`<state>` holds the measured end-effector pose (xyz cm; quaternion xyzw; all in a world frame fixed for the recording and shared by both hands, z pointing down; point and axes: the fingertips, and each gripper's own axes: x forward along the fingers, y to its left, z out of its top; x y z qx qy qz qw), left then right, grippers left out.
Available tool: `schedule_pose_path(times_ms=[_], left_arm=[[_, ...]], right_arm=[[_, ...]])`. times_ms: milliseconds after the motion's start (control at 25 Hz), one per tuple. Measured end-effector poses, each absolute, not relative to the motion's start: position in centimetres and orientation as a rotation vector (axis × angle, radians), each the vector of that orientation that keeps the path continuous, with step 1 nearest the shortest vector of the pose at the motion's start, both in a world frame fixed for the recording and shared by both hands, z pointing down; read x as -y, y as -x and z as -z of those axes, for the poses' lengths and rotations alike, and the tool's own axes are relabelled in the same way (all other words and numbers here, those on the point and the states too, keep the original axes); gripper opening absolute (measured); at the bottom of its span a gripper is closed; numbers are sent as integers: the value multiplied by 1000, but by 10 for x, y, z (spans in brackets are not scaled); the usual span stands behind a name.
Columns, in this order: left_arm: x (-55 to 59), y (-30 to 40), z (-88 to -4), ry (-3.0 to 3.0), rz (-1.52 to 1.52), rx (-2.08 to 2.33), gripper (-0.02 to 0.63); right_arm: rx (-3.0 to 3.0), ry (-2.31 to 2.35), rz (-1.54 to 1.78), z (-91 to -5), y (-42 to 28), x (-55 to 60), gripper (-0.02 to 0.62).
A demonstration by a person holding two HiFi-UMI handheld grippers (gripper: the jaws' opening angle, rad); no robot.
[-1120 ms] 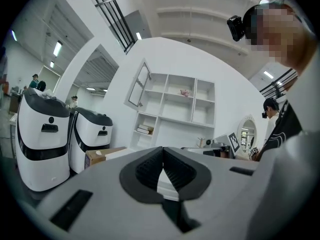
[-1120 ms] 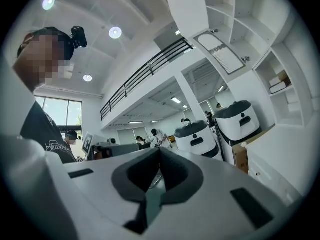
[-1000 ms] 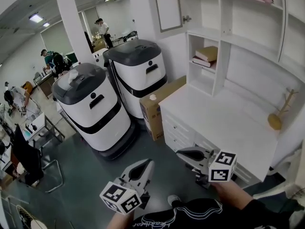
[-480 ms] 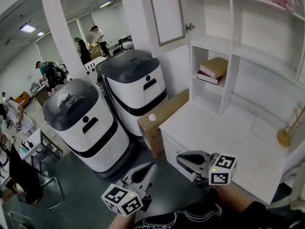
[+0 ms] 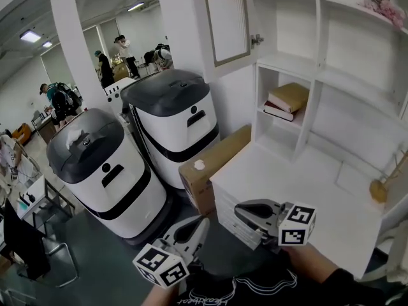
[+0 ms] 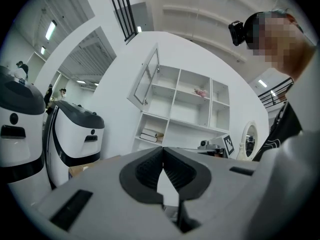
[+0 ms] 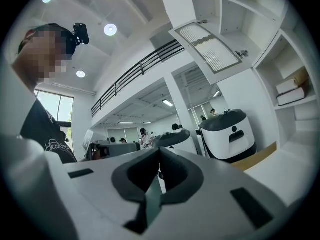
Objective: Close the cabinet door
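The left gripper (image 5: 203,222) and the right gripper (image 5: 238,210) are both shut tight, with nothing in them. They point level, side by side. The cabinet door (image 5: 227,21) stands open, high above and ahead of them. The white desk (image 5: 306,190) is just beside the right one. The writing on the black shirt (image 5: 255,287) is too blurry to read.

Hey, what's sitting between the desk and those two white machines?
A cardboard box, lying alongside the desk next to the rear machine. The head view shows it.
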<state>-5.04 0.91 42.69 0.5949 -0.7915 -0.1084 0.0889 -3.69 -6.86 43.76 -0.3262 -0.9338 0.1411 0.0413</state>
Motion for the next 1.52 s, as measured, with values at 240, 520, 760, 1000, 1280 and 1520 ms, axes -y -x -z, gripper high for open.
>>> schedule_pose_path(times_ms=[240, 520, 760, 1000, 1280, 1520], left_arm=[[4, 94, -427, -1882, 341, 2272, 3], [19, 173, -413, -2013, 347, 2144, 3], [30, 250, -392, -2133, 351, 2017, 3], [42, 310, -382, -2277, 381, 1868, 5], [70, 347, -367, -2419, 430, 1714, 3], [100, 355, -323, -2527, 597, 1617, 3]], right_arm=[[2909, 893, -398, -434, 74, 78, 8], [2977, 719, -404, -419, 144, 91, 8], [3037, 560, -417, -397, 210, 100, 8], [3091, 389, -383, -387, 262, 111, 8], [3115, 196, -364, -389, 276, 126, 8], [3133, 79, -361, -378, 257, 163, 8]])
